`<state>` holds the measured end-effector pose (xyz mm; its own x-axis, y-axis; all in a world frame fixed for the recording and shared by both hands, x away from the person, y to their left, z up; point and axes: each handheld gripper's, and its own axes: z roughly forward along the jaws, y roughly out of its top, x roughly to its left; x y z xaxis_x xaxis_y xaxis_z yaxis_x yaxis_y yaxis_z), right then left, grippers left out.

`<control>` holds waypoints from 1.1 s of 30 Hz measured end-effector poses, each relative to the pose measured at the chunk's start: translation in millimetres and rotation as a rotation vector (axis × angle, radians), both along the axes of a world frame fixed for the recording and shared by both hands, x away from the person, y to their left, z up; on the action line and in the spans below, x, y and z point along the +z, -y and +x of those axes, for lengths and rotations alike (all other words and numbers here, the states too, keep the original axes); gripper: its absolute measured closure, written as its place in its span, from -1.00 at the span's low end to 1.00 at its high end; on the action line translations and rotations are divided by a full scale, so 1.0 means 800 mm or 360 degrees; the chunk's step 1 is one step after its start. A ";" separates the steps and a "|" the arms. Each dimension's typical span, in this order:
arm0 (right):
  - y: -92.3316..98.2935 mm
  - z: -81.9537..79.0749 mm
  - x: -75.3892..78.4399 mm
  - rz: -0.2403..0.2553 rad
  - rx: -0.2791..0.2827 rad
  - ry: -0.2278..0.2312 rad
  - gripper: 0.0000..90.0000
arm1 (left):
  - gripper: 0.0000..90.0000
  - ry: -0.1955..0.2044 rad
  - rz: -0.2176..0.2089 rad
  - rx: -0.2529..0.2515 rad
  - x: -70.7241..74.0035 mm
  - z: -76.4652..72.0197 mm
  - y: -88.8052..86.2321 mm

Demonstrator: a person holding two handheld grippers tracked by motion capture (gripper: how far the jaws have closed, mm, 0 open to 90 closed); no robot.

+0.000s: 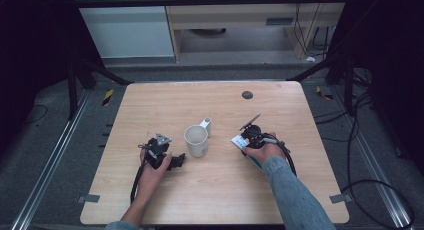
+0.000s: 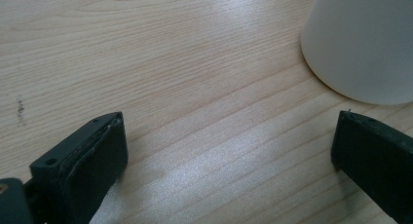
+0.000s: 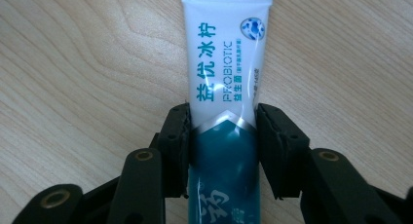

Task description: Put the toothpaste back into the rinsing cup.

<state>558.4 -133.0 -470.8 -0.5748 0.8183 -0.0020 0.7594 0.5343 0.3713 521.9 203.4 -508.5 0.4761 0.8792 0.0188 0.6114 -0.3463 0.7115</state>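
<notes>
White and teal tube (image 3: 225, 112) is what the right gripper (image 3: 223, 146) has got, jaws clamped on both sides of it about where the white top half meets the teal bottom half. You can read "PROBIOTIC" running lengthwise in grey on the white part, with a line of big teal Chinese characters next to it and a smaller line of Chinese I can't make out. There's a little round blue logo up near the flat crimped end, which points away from the gripper. More white characters sit on the teal part, partly cut off by the frame edge. The tube lies just over the light wood table (image 3: 73, 63); can't tell if it's touching the wood or lifted a bit.

From the high view, the right gripper (image 1: 243, 140) sits right of centre on the table (image 1: 210, 200), held by a hand (image 1: 262, 152) in a denim sleeve, with the tube (image 1: 239, 141) poking out toward a white mug (image 1: 196, 141) in the middle. The mug stands upright, handle pointing to the far side.

The left gripper (image 1: 175, 161) is near the mug's left side, held in a bare hand (image 1: 150, 172). In its own view the jaws are spread wide with nothing between them but bare wood, and the mug (image 2: 363, 44) is just beyond the right-hand jaw, not touching it.

Small dark round spot (image 1: 247, 95) near the far edge of the table.
</notes>
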 end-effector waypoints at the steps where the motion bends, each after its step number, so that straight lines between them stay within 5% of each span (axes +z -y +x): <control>1: 0.000 -0.001 0.000 -0.0003 0.0002 0.0007 0.33 | -1.00 0.0000 0.0000 0.0000 0.000 0.000 0.000; 16: -0.009 -0.007 0.005 -0.0097 0.0034 0.0075 0.61 | -1.00 0.0000 -0.0001 0.0000 0.000 0.000 0.000; 26: -0.003 -0.007 0.014 -0.0013 -0.0011 0.0049 0.74 | -1.00 -0.0001 0.0001 -0.0003 0.000 0.001 0.000; 33: 0.012 -0.009 0.044 0.0017 -0.0034 0.0100 0.75 | -1.00 -0.0001 0.0001 -0.0004 0.000 0.001 0.000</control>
<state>551.3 -142.6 -435.7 -0.5564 0.8304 -0.0288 0.7455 0.5142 0.4241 522.5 203.6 -508.5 0.4785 0.8779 0.0193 0.6108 -0.3485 0.7110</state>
